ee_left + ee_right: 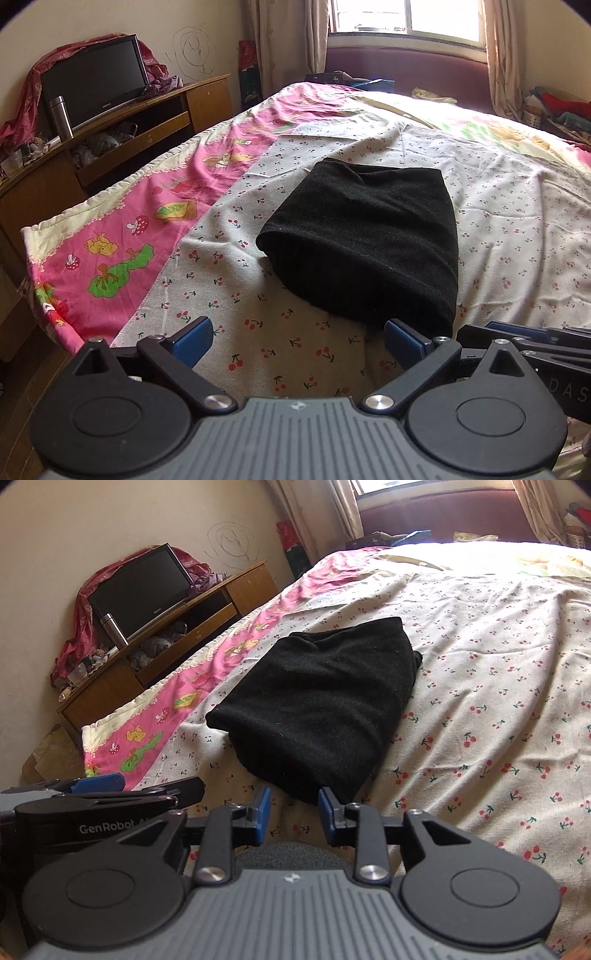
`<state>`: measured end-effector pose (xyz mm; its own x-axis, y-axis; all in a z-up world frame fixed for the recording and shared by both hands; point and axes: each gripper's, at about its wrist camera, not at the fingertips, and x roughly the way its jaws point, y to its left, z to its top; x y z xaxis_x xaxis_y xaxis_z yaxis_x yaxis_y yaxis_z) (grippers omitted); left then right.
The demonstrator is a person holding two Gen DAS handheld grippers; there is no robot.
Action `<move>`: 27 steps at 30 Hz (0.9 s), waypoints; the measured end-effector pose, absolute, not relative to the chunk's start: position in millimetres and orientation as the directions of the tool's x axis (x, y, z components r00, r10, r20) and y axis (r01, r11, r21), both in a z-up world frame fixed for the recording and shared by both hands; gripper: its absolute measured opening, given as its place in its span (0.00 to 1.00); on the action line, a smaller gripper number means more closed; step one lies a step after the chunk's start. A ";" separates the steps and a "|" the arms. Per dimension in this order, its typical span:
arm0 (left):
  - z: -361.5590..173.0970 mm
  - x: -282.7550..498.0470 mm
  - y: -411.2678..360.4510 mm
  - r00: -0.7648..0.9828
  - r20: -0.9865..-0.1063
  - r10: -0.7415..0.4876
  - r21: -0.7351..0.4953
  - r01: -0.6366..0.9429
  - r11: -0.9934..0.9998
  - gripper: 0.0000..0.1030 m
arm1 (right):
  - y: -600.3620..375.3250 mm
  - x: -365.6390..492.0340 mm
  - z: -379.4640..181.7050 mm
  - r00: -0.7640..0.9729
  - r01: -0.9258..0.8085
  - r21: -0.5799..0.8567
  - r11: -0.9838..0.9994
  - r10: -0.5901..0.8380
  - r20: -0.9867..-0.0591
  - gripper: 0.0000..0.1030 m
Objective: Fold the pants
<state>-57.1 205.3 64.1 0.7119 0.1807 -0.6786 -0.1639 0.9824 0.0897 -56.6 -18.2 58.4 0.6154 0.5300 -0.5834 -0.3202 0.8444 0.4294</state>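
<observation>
The black pants (364, 236) lie folded into a compact bundle on the cherry-print sheet (280, 343); they also show in the right wrist view (317, 705). My left gripper (295, 328) stands wide open just short of the bundle's near edge, its right fingertip (397, 334) next to the fabric, with only sheet between the fingers. Beside it on the right, my right gripper (294, 800) is partly open. Its blue pads (263, 812) hold nothing, and the bundle's near corner lies just beyond the tips. Each gripper shows at the edge of the other's view.
A pink cartoon-print quilt (122, 236) covers the bed's left side and hangs over its edge. Left of the bed stands a wooden cabinet (155, 129) with a television (92, 81) and a steel flask (61, 118). A window (406, 14) and headboard are at the far end.
</observation>
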 end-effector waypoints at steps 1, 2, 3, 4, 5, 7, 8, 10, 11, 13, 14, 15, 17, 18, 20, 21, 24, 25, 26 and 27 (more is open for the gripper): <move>63.5 -58.0 205.1 0.710 -0.681 0.180 0.089 -0.164 0.982 1.00 | -17.7 -56.7 57.0 0.610 -0.322 0.431 0.843 0.533 -0.586 0.32; 62.8 -58.9 204.8 0.709 -0.682 0.181 0.089 -0.165 0.982 1.00 | -16.8 -57.3 55.5 0.605 -0.324 0.431 0.842 0.535 -0.590 0.32; 62.2 -59.3 204.4 0.707 -0.684 0.180 0.088 -0.164 0.982 1.00 | -16.0 -57.7 54.2 0.601 -0.325 0.432 0.841 0.537 -0.592 0.32; 61.7 -59.6 203.8 0.706 -0.684 0.185 0.093 -0.167 0.982 1.00 | -15.1 -58.1 53.4 0.598 -0.328 0.433 0.840 0.539 -0.593 0.32; 61.0 -59.9 203.5 0.705 -0.684 0.188 0.097 -0.168 0.981 1.00 | -13.9 -58.7 52.5 0.600 -0.328 0.424 0.844 0.533 -0.596 0.32; 60.1 -60.1 204.2 0.702 -0.688 0.186 0.096 -0.166 0.981 1.00 | -13.4 -59.6 52.0 0.605 -0.331 0.414 0.848 0.527 -0.597 0.32; 59.6 -60.2 204.5 0.700 -0.690 0.184 0.094 -0.166 0.982 1.00 | -13.8 -59.5 51.6 0.604 -0.329 0.417 0.847 0.528 -0.597 0.32; 58.9 -60.3 203.9 0.697 -0.692 0.189 0.101 -0.166 0.981 1.00 | -15.5 -59.3 51.4 0.608 -0.319 0.423 0.848 0.526 -0.595 0.32; 58.8 -60.5 202.8 0.697 -0.690 0.192 0.107 -0.165 0.981 1.00 | -16.0 -59.4 51.6 0.611 -0.318 0.423 0.848 0.525 -0.593 0.32; 58.9 -61.6 201.7 0.698 -0.690 0.192 0.111 -0.160 0.981 1.00 | -16.8 -59.0 51.3 0.609 -0.317 0.426 0.848 0.526 -0.594 0.32; 58.9 -61.9 201.3 0.698 -0.689 0.192 0.113 -0.159 0.981 1.00 | -16.9 -59.1 51.1 0.609 -0.317 0.427 0.847 0.527 -0.594 0.32; 59.2 -61.9 200.5 0.699 -0.687 0.199 0.121 -0.160 0.980 1.00 | -16.2 -59.7 51.2 0.606 -0.319 0.427 0.846 0.528 -0.594 0.32; 59.2 -62.1 199.6 0.700 -0.684 0.206 0.132 -0.159 0.978 1.00 | -15.2 -60.1 51.2 0.604 -0.320 0.426 0.846 0.529 -0.597 0.32; 59.5 -62.2 199.4 0.701 -0.683 0.208 0.135 -0.159 0.978 1.00 | -15.0 -60.3 51.3 0.604 -0.321 0.425 0.846 0.529 -0.596 0.32; 60.2 -62.5 199.8 0.702 -0.681 0.209 0.137 -0.158 0.978 1.00 | -14.9 -60.1 51.5 0.603 -0.322 0.425 0.846 0.529 -0.596 0.32; 60.4 -62.4 199.8 0.703 -0.680 0.210 0.138 -0.158 0.978 1.00 | -14.9 -60.0 51.6 0.604 -0.322 0.426 0.846 0.530 -0.596 0.32; 60.8 -62.5 200.3 0.704 -0.677 0.213 0.143 -0.158 0.977 1.00 | -14.0 -60.0 51.6 0.604 -0.321 0.425 0.846 0.529 -0.596 0.32; 60.8 -62.6 200.2 0.705 -0.676 0.215 0.146 -0.158 0.977 1.00 | -13.0 -60.3 51.5 0.604 -0.320 0.426 0.846 0.529 -0.596 0.32; 61.1 -62.8 199.7 0.705 -0.675 0.219 0.151 -0.158 0.976 1.00 | -12.9 -60.0 51.1 0.604 -0.320 0.427 0.846 0.529 -0.597 0.32; 61.1 -62.7 199.5 0.705 -0.674 0.221 0.154 -0.158 0.975 1.00 | -12.5 -60.0 50.8 0.603 -0.320 0.426 0.846 0.529 -0.598 0.32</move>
<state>-62.7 199.5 61.1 0.7049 0.2211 -0.6739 -0.1584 0.9753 0.1543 -60.0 -12.5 50.8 0.6027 0.5287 -0.5976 -0.3199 0.8463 0.4260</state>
